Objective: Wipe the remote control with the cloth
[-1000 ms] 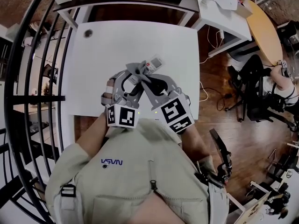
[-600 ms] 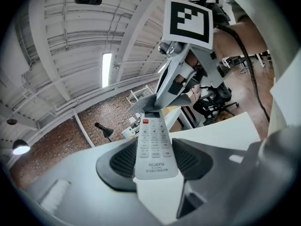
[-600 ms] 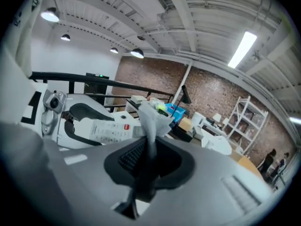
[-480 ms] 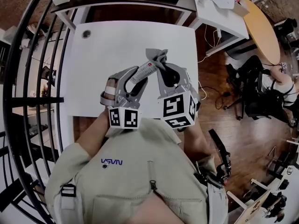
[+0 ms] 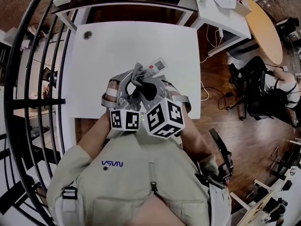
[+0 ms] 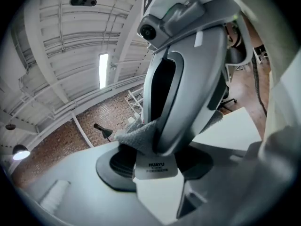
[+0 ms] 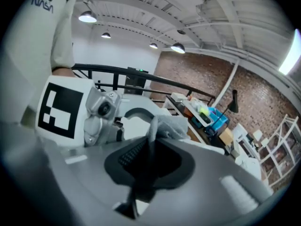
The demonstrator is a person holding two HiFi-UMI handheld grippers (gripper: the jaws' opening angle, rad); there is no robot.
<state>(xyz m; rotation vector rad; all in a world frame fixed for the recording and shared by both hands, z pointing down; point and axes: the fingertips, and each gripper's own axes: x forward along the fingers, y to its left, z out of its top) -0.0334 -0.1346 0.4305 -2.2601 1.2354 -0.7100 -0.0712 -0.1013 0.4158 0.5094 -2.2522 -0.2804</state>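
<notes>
Over the white table (image 5: 131, 41), near its 6 o'clock edge, the left hand-held gripper (image 5: 128, 89) is clamped on the remote (image 5: 154, 68), which juts toward 1 o'clock. At its 3 o'clock, the right hand-held gripper (image 7: 145, 155) has its jaws pinched together on the grey cloth (image 5: 137, 75), bunched against the remote's lower end.

Ceiling lamps (image 7: 87, 16) bright; fisheye edges dark, warped; foreground blurred.
</notes>
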